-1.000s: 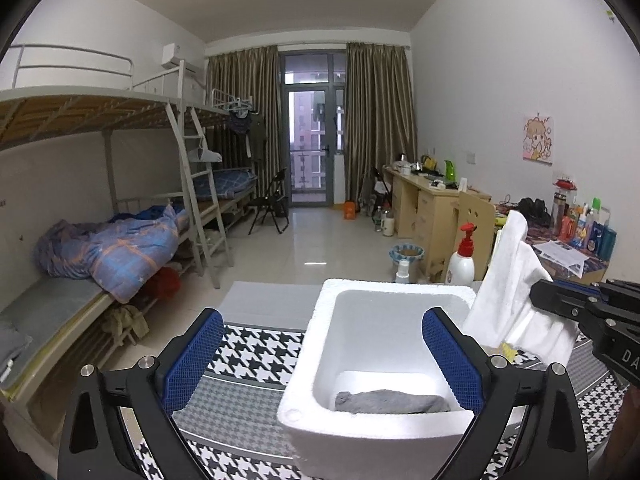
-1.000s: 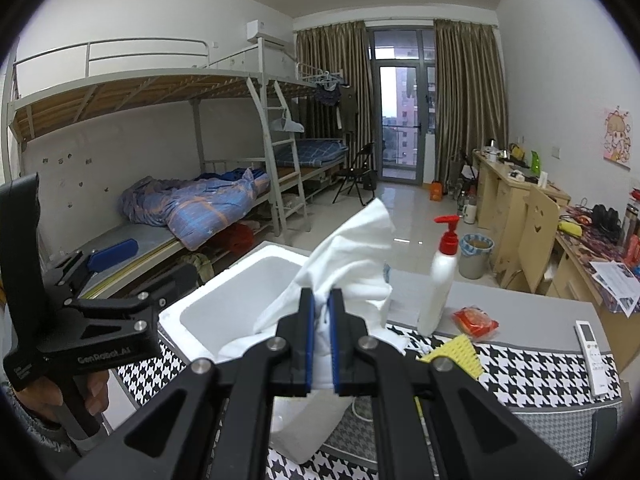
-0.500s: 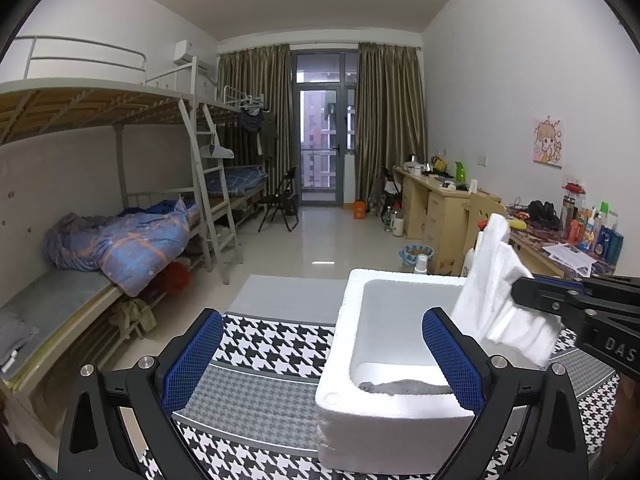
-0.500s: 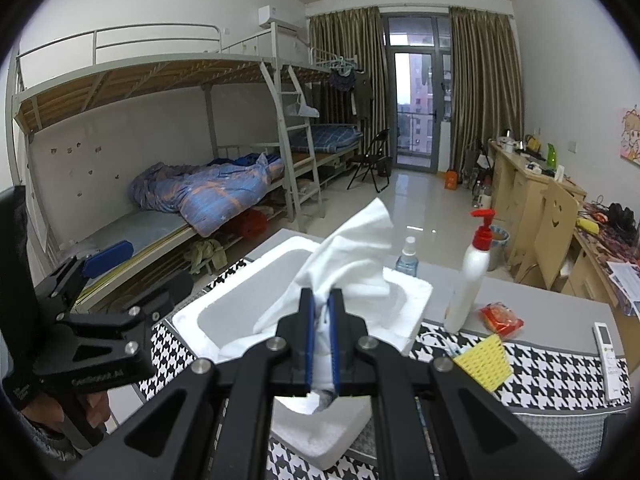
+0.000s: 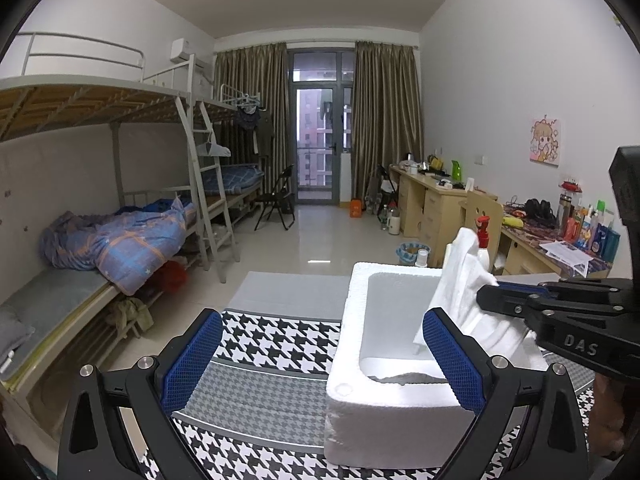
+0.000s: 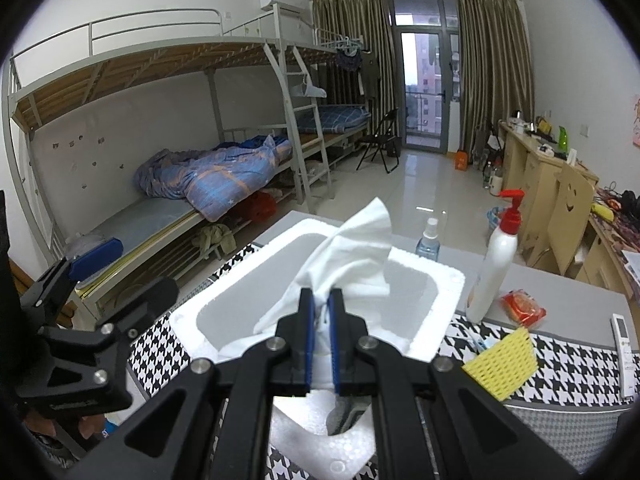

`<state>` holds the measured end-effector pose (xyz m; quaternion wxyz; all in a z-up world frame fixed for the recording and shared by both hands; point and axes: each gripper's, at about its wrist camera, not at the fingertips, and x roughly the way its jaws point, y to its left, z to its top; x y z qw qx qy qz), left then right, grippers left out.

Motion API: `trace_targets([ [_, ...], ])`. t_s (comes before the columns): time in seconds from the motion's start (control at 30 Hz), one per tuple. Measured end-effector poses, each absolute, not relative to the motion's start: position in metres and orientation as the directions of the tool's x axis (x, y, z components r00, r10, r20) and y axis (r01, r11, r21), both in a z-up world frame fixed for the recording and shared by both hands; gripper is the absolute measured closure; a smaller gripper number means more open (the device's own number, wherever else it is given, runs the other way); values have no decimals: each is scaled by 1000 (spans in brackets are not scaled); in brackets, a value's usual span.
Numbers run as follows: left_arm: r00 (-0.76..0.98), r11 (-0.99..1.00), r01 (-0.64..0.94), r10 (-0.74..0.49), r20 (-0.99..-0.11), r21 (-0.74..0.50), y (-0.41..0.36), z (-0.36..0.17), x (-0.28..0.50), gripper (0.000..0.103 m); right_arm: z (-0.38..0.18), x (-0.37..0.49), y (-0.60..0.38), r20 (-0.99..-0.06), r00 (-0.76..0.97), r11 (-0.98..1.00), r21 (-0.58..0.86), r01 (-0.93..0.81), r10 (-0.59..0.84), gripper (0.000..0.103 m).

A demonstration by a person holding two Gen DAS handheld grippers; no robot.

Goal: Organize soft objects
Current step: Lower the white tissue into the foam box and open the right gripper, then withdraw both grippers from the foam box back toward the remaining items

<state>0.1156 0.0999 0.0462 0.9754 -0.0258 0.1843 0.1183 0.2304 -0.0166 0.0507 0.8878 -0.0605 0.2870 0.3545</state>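
My right tool (image 6: pixel 320 344) pinches the white cloth (image 6: pixel 348 264) above the foam box (image 6: pixel 436 320) near the table's left edge, my left tool (image 5: pixel 320 364) gapes empty, so I'd lower before releasing, keeping folds inside the rim.

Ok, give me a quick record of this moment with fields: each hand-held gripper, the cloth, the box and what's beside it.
right hand-held gripper: shut on white cloth, held over the foam box
left hand-held gripper: open, holding nothing
foam box contents: grey cloth on the bottom
beside box: pump bottle, yellow sponge
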Motion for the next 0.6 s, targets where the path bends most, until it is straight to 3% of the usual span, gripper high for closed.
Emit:
trace_targets([
  [0.07, 909, 972, -236, 216, -357, -12, 100, 47, 114, 2, 48, 233, -14, -562, 577, 743, 104, -661, 593, 85],
  [0.17, 913, 973, -230, 212, -348, -10, 101, 48, 115, 2, 46, 234, -13, -559, 572, 741, 117, -662, 600, 52],
  [0.2, 914, 974, -228, 210, -348, -11, 101, 47, 116, 2, 46, 234, -13, -554, 576, 742, 119, -660, 601, 48],
  [0.6, 923, 981, -194, 175, -343, -23, 111, 43, 117, 2, 41, 232, -10, -566, 572, 742, 111, -661, 594, 46],
])
